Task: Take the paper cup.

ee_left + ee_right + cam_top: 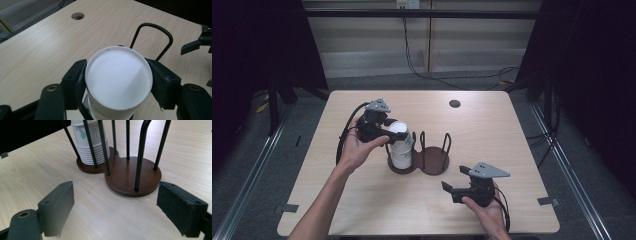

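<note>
A: Which step is judged to be in hand?

B: Nearest, the right gripper [451, 189] is held low over the pale wood-grain table [362, 210] with its jaws spread wide and nothing between them. Farther and to the left, the left gripper [117, 75] is closed on the top white paper cup [118, 81] just under its rim. That cup sits on the nested stack of white paper cups [91, 147] in the left bay of the dark brown wooden two-ring cup holder with black wire posts [132, 176]. So a single cup is probably being taken from the stack.

A: What is called for next?

B: A straight upward lift is likely needed, kept clear of the wire posts, so that only one cup is drawn off. The empty right ring could be steadied by the idle gripper.

A: What is hard to make out?

B: The cup's base is hidden inside the stack, so separation cannot be judged. The stack's top is cut off in the right gripper view.
</note>
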Motion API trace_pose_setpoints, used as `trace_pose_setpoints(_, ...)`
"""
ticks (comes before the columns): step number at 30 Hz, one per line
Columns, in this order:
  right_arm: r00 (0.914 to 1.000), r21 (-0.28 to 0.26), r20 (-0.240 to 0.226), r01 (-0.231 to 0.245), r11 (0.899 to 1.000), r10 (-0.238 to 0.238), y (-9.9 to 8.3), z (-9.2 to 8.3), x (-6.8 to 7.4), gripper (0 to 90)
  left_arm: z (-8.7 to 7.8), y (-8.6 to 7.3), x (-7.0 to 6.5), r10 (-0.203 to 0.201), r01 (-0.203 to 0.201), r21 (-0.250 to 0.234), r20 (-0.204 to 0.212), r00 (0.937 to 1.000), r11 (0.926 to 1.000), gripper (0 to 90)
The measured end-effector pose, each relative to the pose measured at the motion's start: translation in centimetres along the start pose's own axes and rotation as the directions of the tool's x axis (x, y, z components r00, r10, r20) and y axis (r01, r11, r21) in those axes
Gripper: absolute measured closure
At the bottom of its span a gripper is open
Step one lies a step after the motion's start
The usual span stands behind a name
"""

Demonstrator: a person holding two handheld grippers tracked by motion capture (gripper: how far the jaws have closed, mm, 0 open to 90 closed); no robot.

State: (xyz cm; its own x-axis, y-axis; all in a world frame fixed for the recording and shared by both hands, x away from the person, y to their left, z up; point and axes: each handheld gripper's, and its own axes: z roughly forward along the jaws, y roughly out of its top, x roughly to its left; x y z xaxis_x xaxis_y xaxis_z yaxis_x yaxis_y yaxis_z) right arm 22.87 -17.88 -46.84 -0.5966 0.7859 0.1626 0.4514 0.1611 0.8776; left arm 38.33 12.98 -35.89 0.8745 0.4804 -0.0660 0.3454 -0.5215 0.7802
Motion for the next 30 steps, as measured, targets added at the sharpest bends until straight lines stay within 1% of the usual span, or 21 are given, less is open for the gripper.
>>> trace_pose_setpoints(6,1.0000,0.000,-0.001,0.001,1.000,-0.001,0.0,0.0,0.0,14.0,-0.5,0.2,-0.1,-0.004,0.003,-0.027,-0.011,0.9999,0.9996,36.2)
trace_pose_setpoints(8,1.0000,0.001,-0.002,0.000,1.000,0.000,0.0,0.0,0.0,13.9,-0.7,0.3,0.0,0.004,-0.004,-0.035,-0.013,0.9999,0.9994,36.2)
trace_pose_setpoints(11,1.0000,0.001,-0.002,0.000,1.000,0.000,0.0,0.0,0.0,14.0,-1.1,0.4,0.0,0.000,0.000,-0.051,-0.008,1.0000,0.9987,36.2)
trace_pose_setpoints(17,1.0000,0.005,-0.004,-0.002,1.000,0.002,0.0,0.0,0.1,14.0,-1.6,0.5,0.1,-0.005,0.004,-0.077,-0.013,0.9999,0.9970,36.2)
trace_pose_setpoints(20,1.0000,0.005,-0.005,0.000,1.000,0.000,0.0,0.1,0.1,14.0,-1.7,0.5,0.1,-0.004,0.003,-0.083,-0.012,0.9999,0.9966,36.1)
trace_pose_setpoints(23,1.0000,0.004,-0.004,-0.004,1.000,0.004,0.0,0.1,0.1,14.0,-1.9,0.6,0.1,-0.012,0.012,-0.099,-0.006,0.9999,0.9950,36.1)
trace_pose_setpoints(26,1.0000,0.004,-0.004,-0.003,1.000,0.003,0.0,0.1,0.1,13.9,-2.0,0.7,0.0,-0.009,0.008,-0.103,-0.004,1.0000,0.9947,36.1)
trace_pose_setpoints(28,1.0000,0.003,-0.006,0.002,1.000,-0.002,0.0,0.1,0.1,14.0,-2.2,0.7,0.0,-0.008,0.008,-0.114,-0.003,1.0000,0.9935,36.1)
trace_pose_setpoints(30,1.0000,0.004,-0.004,-0.003,1.000,0.003,0.0,0.1,0.1,14.0,-2.3,0.7,-0.1,-0.010,0.010,-0.120,-0.001,0.9999,0.9927,36.1)
